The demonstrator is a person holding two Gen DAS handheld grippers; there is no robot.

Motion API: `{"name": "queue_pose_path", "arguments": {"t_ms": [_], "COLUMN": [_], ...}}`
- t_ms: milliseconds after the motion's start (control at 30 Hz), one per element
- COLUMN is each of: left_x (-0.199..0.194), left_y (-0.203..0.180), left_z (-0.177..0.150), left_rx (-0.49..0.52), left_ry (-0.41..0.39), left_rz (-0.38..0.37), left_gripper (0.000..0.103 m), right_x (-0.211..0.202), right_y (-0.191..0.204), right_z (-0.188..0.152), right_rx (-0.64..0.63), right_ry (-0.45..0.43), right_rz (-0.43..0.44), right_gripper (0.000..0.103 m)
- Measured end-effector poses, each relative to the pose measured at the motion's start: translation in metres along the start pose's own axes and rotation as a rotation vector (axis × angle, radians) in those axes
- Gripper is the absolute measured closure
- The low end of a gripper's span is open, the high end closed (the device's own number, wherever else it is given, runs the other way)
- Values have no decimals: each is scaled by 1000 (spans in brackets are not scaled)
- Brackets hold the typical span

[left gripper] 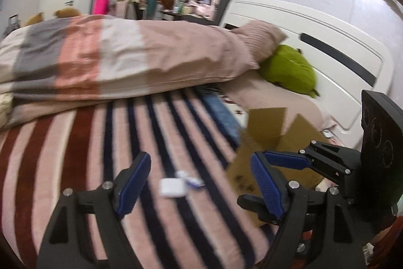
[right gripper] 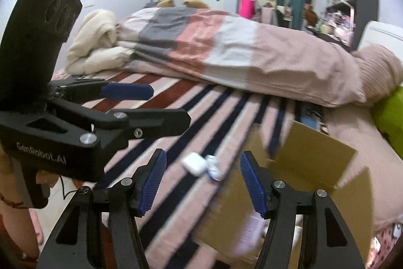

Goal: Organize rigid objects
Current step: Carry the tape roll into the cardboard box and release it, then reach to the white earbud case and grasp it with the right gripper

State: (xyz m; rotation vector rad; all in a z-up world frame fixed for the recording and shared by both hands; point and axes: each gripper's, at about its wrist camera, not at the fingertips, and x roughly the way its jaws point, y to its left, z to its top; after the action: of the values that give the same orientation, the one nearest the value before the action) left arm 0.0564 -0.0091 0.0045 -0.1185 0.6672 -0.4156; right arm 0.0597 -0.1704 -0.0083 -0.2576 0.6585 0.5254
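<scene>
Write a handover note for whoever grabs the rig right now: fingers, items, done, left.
Left gripper: open, nothing between its fingers.
Right gripper: open, also empty, beside the left.
White earbud case and a small white-and-blue item lie together on the striped blanket, just ahead of both grippers, outside the box.
Cardboard box sits open on the bed to their right; contents too blurred to name.
Done: can't tell.
Left: both small items probably still go in the box.

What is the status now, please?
Both hand-held grippers open and empty: left, right. White case and small white item lie on striped blanket, beside open box. Nothing in the way.
</scene>
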Motion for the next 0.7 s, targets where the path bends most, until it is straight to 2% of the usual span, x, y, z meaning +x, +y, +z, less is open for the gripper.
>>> {"name": "queue_pose_path", "arguments": {"t_ms": [200,367,433,533,700], "left_x": [-10,-6,-3,-1,-3], "left_y": [52,85,93,104,113], "left_z": [-27,-52,-60,-69,-73], "left_rx": [-59,-110,-126,-150,-167], "left_ry": [19,58,75,89,88], "left_rz": [70,98,102,104,105], "left_gripper": [24,24,24,24,24], "right_x": [48,92,115,148,188], "right_y": [42,53,47,31,11], "right_z": [5,-8,-20,-38,-48], "right_rx": [-12,52,119,218,304], "right_ry": [64,149,197,253,265], "right_rz": [93,127,110,25,-66], "right_gripper": [45,45,45,45,45]}}
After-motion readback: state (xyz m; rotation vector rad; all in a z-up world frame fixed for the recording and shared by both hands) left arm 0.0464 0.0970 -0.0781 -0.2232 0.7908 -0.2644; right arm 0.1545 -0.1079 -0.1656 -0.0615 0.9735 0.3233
